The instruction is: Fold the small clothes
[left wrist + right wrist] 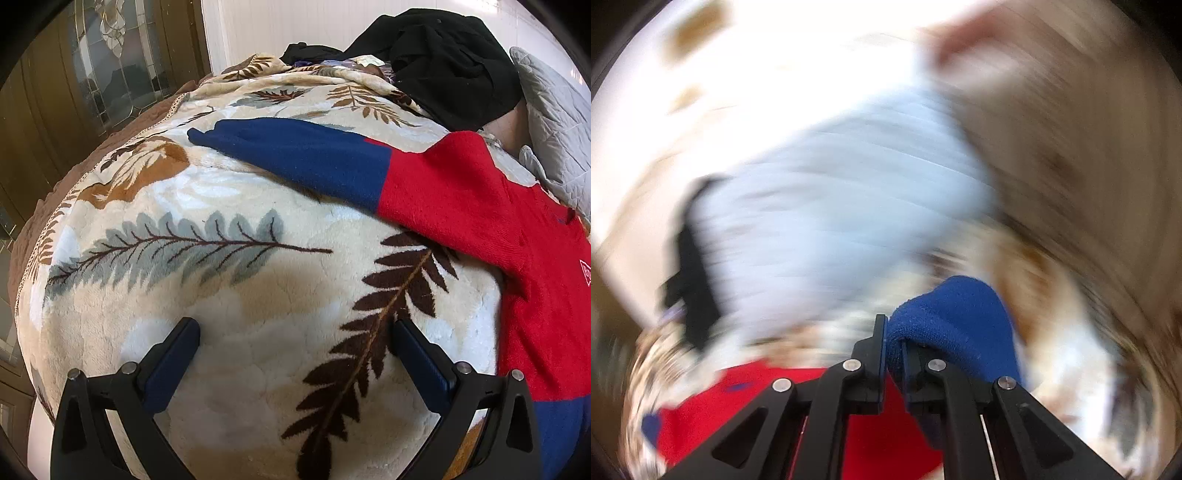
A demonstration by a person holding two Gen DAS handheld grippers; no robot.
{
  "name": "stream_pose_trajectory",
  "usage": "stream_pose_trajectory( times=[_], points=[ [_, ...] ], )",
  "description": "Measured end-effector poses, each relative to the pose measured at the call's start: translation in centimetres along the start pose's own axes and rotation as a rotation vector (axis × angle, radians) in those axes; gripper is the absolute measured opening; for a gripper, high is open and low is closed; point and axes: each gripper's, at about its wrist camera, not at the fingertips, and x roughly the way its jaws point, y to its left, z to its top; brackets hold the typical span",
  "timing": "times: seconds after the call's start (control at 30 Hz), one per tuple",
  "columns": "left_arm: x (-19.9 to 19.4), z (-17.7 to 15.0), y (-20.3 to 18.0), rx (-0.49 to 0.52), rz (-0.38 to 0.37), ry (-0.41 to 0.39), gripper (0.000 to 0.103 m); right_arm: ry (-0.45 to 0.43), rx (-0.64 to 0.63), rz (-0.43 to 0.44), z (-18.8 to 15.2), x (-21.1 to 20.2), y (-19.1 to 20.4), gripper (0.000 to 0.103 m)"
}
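A small red sweater (pixel 480 206) with blue sleeve ends lies spread on a leaf-patterned blanket (pixel 229 295). Its one sleeve (pixel 306 158) stretches left across the blanket, blue at the cuff. My left gripper (pixel 295 332) hangs open over bare blanket, left of the sweater's body, holding nothing. In the right wrist view my right gripper (pixel 892 332) is shut on the blue cuff (pixel 956 317) of the other sleeve, which bunches over the right finger. The sweater's red body (pixel 750 410) shows below the fingers. That view is heavily blurred.
A heap of black clothes (pixel 443 59) lies at the far end of the bed. A grey quilted pillow (pixel 557 122) sits at the right. A wooden door with leaded glass (pixel 107 62) stands beyond the bed's left edge.
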Motion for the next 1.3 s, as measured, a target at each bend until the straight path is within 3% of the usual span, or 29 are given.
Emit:
stream_pose_trajectory(
  times=[0.07,0.1,0.13,0.17,0.23,0.27,0.4,0.5,0.63,0.7,0.77,0.83,0.93,0.97,1.0,1.07,1.1,1.17,1.23,1.3],
  points=[
    [-0.1,0.0,0.0,0.001,-0.002,0.0,0.103,0.047,-0.12,0.169,-3.1,0.7,8.0,0.017],
    [-0.1,0.0,0.0,0.003,-0.001,-0.001,0.103,0.112,-0.165,0.223,-5.1,1.7,10.4,0.054],
    [-0.1,0.0,0.0,0.004,0.0,-0.001,0.103,0.185,-0.205,0.259,-7.5,3.1,12.4,0.084],
    [-0.1,0.0,0.0,0.005,0.0,-0.002,0.103,0.258,-0.243,0.278,-10.7,4.8,14.1,0.102],
    [-0.1,-0.1,0.0,0.007,-0.003,-0.002,0.103,0.361,-0.225,0.273,-14.1,6.7,14.1,0.102],
    [-0.1,-0.1,0.1,0.01,-0.007,0.0,0.103,0.392,-0.148,0.271,-15.2,6.9,12.9,0.099],
    [-1.1,0.1,-0.2,0.021,-0.035,0.016,0.103,0.293,-0.002,0.273,-14.9,3.3,7.7,0.099],
    [-3.5,0.6,-2.0,0.017,-0.117,0.002,0.103,0.214,0.057,0.262,-13.4,0.7,5.2,0.1],
    [-8.2,2.1,-9.6,0.145,-0.29,-0.036,0.103,0.16,0.207,0.299,-12.9,0.5,2.5,0.1],
    [-9.6,2.8,-14.8,0.254,-0.311,-0.039,0.103,0.179,0.3,0.339,-12.5,1.2,1.9,0.1],
    [-10.5,3.1,-21.0,0.396,-0.305,-0.057,0.103,0.184,0.391,0.389,-12.2,1.5,1.0,0.1],
    [-9.8,3.0,-27.3,0.562,-0.247,-0.078,0.103,0.164,0.428,0.399,-11.8,0.9,0.0,0.1],
    [-5.1,2.8,-33.7,0.719,-0.109,-0.033,0.103,0.135,0.465,0.406,-11.1,0.0,-1.5,0.1],
    [-3.0,3.0,-34.3,0.732,-0.059,0.006,0.097,0.13,0.47,0.398,-11.0,-0.2,-1.9,0.1],
    [-1.2,3.5,-34.0,0.701,-0.039,0.053,0.077,0.132,0.476,0.39,-11.0,-0.1,-2.1,0.1],
    [-0.2,5.8,-29.6,0.461,-0.179,0.123,0.073,0.144,0.507,0.39,-11.1,-0.1,-2.8,0.1],
    [-0.4,6.9,-25.6,0.276,-0.244,0.106,0.073,0.15,0.52,0.396,-11.1,-0.1,-3.0,0.1],
    [0.1,6.9,-19.7,0.049,-0.233,0.071,0.075,0.169,0.538,0.418,-11.3,0.2,-2.9,0.1],
    [1.2,6.2,-16.2,-0.048,-0.24,0.108,0.074,0.183,0.533,0.431,-11.4,0.7,-2.2,0.1],
    [1.0,5.9,-15.0,-0.019,-0.28,0.086,0.074,0.196,0.503,0.437,-11.5,0.8,-1.3,0.1]
  ],
)
